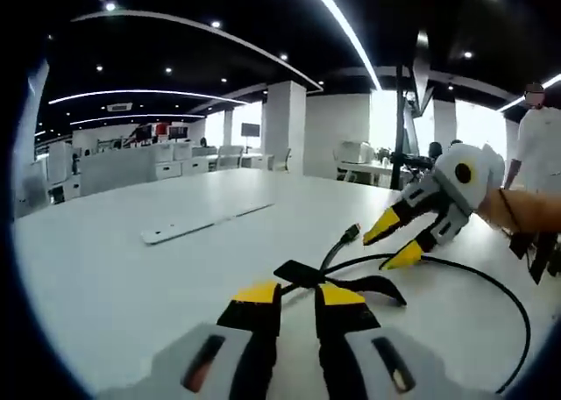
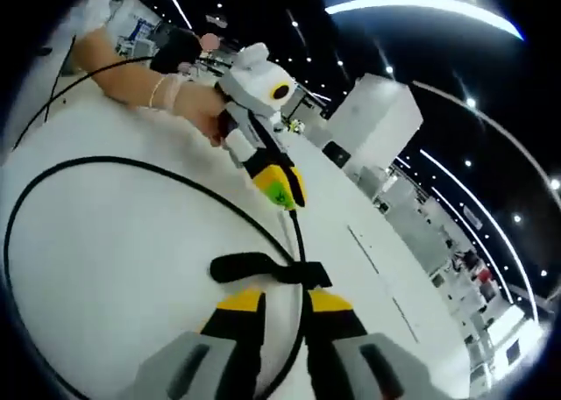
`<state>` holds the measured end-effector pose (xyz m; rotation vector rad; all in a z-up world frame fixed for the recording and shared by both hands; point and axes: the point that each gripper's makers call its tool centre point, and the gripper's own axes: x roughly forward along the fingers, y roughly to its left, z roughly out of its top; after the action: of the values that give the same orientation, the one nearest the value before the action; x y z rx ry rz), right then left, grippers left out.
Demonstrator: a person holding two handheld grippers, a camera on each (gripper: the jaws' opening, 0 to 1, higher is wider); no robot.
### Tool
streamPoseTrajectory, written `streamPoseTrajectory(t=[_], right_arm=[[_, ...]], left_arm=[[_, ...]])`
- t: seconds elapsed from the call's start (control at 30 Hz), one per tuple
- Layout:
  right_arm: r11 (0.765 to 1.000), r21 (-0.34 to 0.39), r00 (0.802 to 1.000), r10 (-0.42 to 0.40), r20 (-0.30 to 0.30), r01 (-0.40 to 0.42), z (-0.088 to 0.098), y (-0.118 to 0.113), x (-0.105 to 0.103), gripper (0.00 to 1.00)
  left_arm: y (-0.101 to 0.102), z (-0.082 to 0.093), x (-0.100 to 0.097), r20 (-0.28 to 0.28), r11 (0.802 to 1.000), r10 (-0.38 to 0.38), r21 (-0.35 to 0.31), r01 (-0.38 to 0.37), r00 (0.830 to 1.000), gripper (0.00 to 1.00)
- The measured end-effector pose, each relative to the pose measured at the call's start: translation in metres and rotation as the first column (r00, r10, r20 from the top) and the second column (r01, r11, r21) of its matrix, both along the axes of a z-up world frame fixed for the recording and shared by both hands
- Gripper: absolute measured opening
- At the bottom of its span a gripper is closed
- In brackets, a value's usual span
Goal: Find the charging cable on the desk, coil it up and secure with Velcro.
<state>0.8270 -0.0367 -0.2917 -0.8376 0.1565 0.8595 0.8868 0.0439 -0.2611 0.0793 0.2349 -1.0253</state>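
The black charging cable (image 1: 491, 282) lies on the white table (image 1: 105, 286) in one wide loop (image 2: 105, 165). Its plug end (image 1: 351, 233) rests on the tabletop. A black Velcro strap (image 1: 368, 286) sits across the cable (image 2: 254, 267), just ahead of both sets of jaws. My left gripper (image 1: 298, 296) has its jaws slightly apart, with the strap's end at the gap. Seen side-on, the left gripper (image 2: 282, 194) has the cable running up to its tips. My right gripper (image 1: 393, 244) is open beside the plug. The cable passes between the right gripper's (image 2: 285, 303) own jaws.
A flat white strip (image 1: 206, 223) lies on the table to the far left. A person in white (image 1: 536, 137) stands at the right edge. A hand (image 2: 188, 102) holds the left gripper. Office desks and pillars fill the background.
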Motion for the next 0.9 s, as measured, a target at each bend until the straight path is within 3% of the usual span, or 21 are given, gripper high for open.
streamPoseTrajectory(t=[0.13, 0.3, 0.5, 0.67, 0.9], right_arm=[[0.999, -0.04, 1.0, 0.019, 0.023, -0.018, -0.004, 0.006, 0.003, 0.19], [0.998, -0.047, 0.999, 0.036, 0.034, -0.035, -0.005, 0.014, 0.008, 0.18], [0.998, -0.017, 0.998, 0.053, 0.041, -0.052, -0.006, 0.029, 0.008, 0.16], [0.998, -0.018, 0.997, 0.062, 0.047, -0.061, -0.008, 0.036, 0.006, 0.07], [0.999, 0.041, 0.998, 0.027, 0.053, -0.029, 0.003, 0.027, 0.006, 0.04]], left_arm=[[0.017, 0.004, 0.01, 0.03, 0.998, 0.068, 0.006, -0.068, 0.997, 0.18], [0.032, 0.0, 0.013, 0.019, 0.993, 0.114, 0.005, -0.114, 0.993, 0.19], [0.034, -0.002, 0.014, 0.009, 0.994, 0.109, 0.018, -0.109, 0.994, 0.21], [0.029, 0.004, 0.011, 0.009, 0.996, 0.089, 0.003, -0.089, 0.996, 0.21], [0.023, 0.01, 0.006, 0.002, 0.998, 0.065, -0.026, -0.065, 0.998, 0.21]])
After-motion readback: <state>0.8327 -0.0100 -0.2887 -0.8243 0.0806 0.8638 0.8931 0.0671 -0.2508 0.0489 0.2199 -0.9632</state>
